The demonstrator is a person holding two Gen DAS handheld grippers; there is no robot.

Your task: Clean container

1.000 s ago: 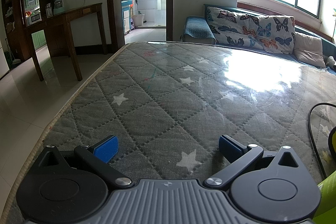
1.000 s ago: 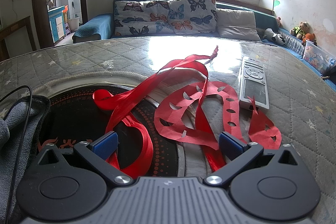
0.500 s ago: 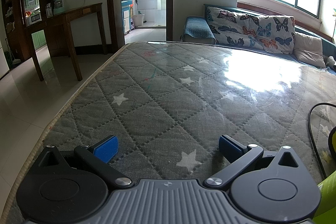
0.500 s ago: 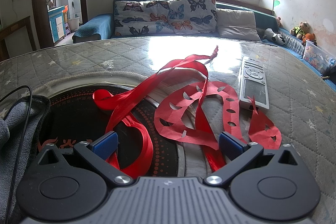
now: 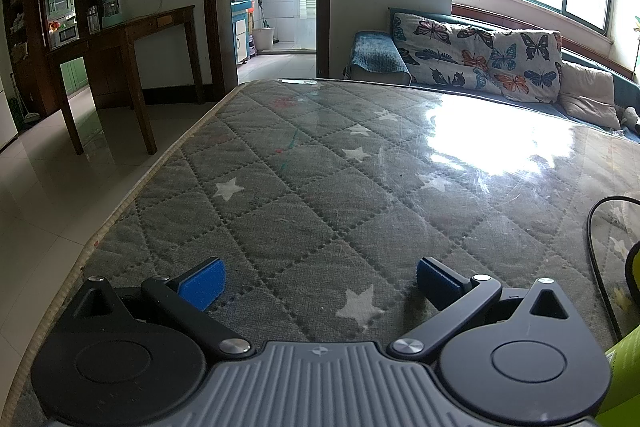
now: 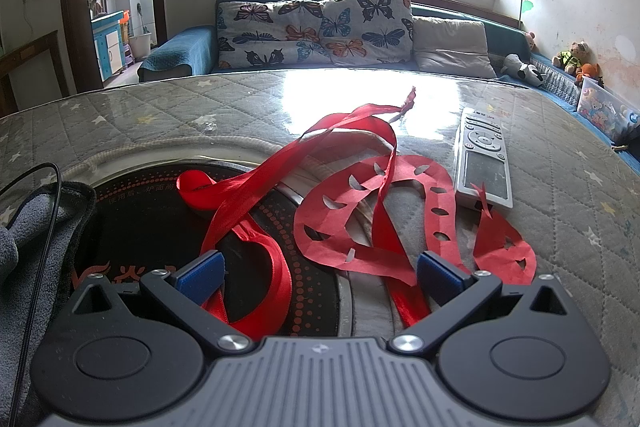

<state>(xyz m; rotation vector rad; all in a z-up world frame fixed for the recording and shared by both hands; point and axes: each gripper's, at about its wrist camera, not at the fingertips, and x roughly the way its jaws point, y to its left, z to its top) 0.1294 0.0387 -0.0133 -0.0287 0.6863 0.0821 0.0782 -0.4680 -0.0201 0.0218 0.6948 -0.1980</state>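
Observation:
In the right wrist view a round black dish-like surface [image 6: 152, 227] with red dot pattern and a metal rim sits set into the quilted table. A red ribbon [image 6: 256, 195] lies across it, and a red paper cut-out [image 6: 420, 211] trails off its right side. My right gripper [image 6: 318, 273] hovers low over the ribbon, open, with nothing between its blue pads. In the left wrist view my left gripper [image 5: 318, 277] stands open over bare quilted tabletop [image 5: 320, 163]. No container shows in that view.
A grey remote control [image 6: 484, 159] lies right of the cut-out. A grey cloth [image 6: 36, 239] and a black cable [image 6: 48, 211] sit at the left; the cable [image 5: 596, 247] and a green-yellow object [image 5: 626, 367] show at the left view's right edge. The table edge [image 5: 132, 195] drops to tiled floor.

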